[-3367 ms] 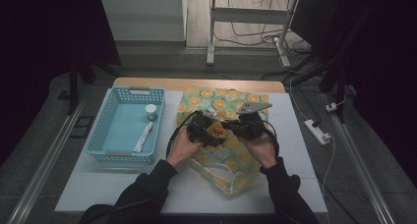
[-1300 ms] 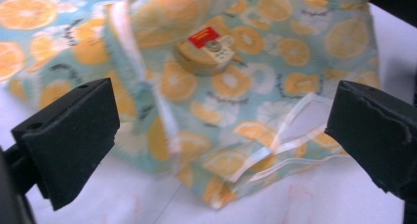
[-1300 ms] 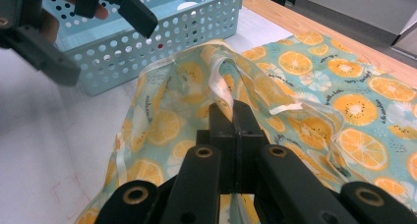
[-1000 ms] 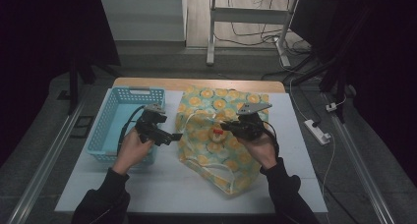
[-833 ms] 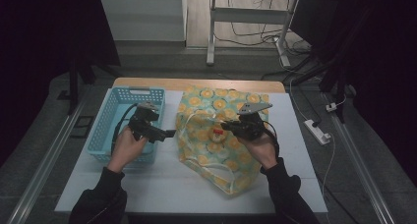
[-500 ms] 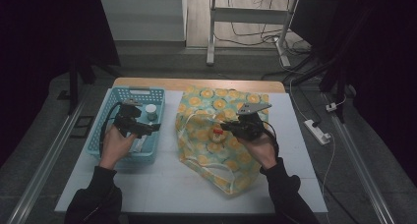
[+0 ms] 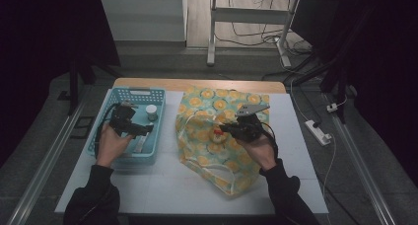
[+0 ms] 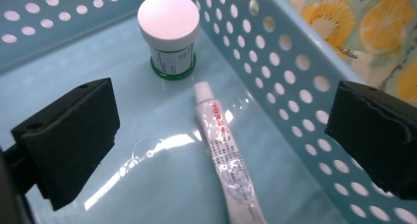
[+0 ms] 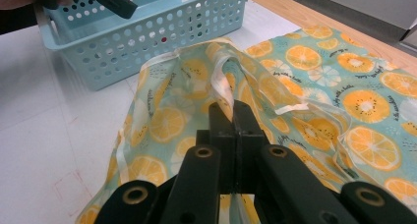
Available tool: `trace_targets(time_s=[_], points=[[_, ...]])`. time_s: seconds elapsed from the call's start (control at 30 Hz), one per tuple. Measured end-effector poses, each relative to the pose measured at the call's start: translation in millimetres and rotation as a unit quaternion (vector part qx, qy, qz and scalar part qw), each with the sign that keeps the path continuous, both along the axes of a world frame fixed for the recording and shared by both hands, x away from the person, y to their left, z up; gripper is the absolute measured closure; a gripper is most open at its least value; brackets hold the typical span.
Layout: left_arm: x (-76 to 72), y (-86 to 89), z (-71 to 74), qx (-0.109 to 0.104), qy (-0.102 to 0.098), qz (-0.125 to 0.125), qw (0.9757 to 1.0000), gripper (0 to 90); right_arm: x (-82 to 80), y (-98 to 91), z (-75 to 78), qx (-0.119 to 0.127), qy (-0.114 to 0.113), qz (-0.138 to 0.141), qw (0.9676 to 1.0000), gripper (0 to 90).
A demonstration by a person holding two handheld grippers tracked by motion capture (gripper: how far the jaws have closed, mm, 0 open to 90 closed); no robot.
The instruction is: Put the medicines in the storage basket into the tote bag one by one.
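Left tongs (image 8: 216, 135) moved from bag (image 7: 217, 136) to basket (image 7: 114, 158), open | right tongs (image 9: 233, 117) clamp bag | 1 jar (image 8: 168, 32), 1 tube (image 8: 223, 153)

The bag (image 7: 217, 136) was pale teal fabric printed with orange and yellow citrus slices, trimmed with a white drawstring. The basket (image 7: 106, 151) at the left of the frame was light blue plastic with round perforations. The jar (image 8: 168, 35) had a white lid and a green base ring. The tube (image 8: 223, 155) was white with red lettering. The worktop (image 7: 167, 185) was white, with a wood-coloured far edge. Both hand-held grippers, left (image 8: 221, 135) and right (image 9: 235, 118), had black jaws.
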State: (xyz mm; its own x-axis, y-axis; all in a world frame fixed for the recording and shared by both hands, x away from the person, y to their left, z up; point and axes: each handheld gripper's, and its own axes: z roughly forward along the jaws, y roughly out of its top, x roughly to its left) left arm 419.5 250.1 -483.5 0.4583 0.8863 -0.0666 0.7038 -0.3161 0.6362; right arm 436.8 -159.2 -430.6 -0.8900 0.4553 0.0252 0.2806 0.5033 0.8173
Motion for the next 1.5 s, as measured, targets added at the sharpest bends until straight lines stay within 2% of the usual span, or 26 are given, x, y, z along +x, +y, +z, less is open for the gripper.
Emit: trace_targets(time_s=[0.23, 0.43, 0.6, 0.73, 0.9, 1.0, 1.07, 1.27, 1.5], points=[[7.5, -5.9, -13.3, 0.033, 0.046, -0.013, 0.9983, 0.0, -0.1, 1.7, -1.8, -0.003, 0.002, 0.002, 1.0, 90.0], [13.6, -9.6, -22.2, 0.066, 0.089, -0.007, 0.9938, 0.0, -0.5, 2.6, -2.6, -0.005, 0.002, 0.003, 1.0, 89.9], [17.8, -10.6, -27.6, 0.073, 0.12, -0.003, 0.99, 0.2, -0.7, 3.1, -3.4, -0.005, 0.003, 0.003, 1.0, 89.7], [19.4, -11.0, -29.7, 0.078, 0.135, -0.001, 0.9878, 6.9, -0.8, 3.5, -3.9, -0.005, 0.004, 0.005, 1.0, 89.6], [20.0, -12.7, -30.8, 0.076, 0.141, -0.015, 0.9869, 33.4, -0.5, 2.5, -3.6, -0.005, 0.004, 0.003, 1.0, 89.7], [20.0, -13.3, -31.1, 0.08, 0.142, -0.015, 0.9865, 45.0, -0.3, 2.0, -3.6, -0.005, 0.004, 0.002, 1.0, 89.8], [19.7, -12.9, -30.7, 0.072, 0.141, -0.021, 0.9871, 50.5, -0.3, 2.0, -3.6, -0.004, 0.004, 0.002, 1.0, 89.8], [18.9, -13.4, -29.8, 0.074, 0.136, -0.023, 0.9877, 68.1, 0.3, 1.3, -4.2, -0.006, 0.004, 0.001, 1.0, 89.7], [18.6, -13.8, -29.1, 0.079, 0.132, -0.019, 0.9879, 71.2, 0.2, 1.0, -4.0, -0.005, 0.005, 0.0, 1.0, 89.7]])
